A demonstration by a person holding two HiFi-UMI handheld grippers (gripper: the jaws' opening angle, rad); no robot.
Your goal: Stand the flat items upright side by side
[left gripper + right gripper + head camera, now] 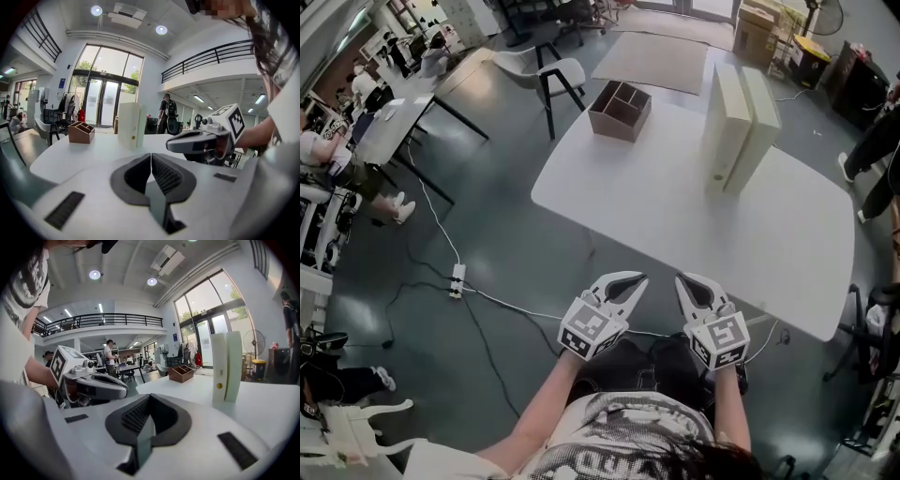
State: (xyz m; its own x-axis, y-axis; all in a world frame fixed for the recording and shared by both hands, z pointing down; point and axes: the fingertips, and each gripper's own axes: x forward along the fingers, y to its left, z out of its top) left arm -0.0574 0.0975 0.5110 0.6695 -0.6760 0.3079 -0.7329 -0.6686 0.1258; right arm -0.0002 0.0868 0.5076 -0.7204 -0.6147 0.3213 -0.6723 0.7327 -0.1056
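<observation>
Both clenched, empty: left tool (636, 280), right tool (684, 280); binders (741, 127) upright side by side on table (656, 202)

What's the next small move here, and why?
Probably no further grasp: just rest the left gripper and right gripper short of the white table. Both are shut and empty, and the two cream binders already stand upright side by side on it, so the job looks done.

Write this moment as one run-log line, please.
two binders: upright, side by side on table | left gripper: jaws shut, empty | right gripper: jaws shut, empty
</observation>
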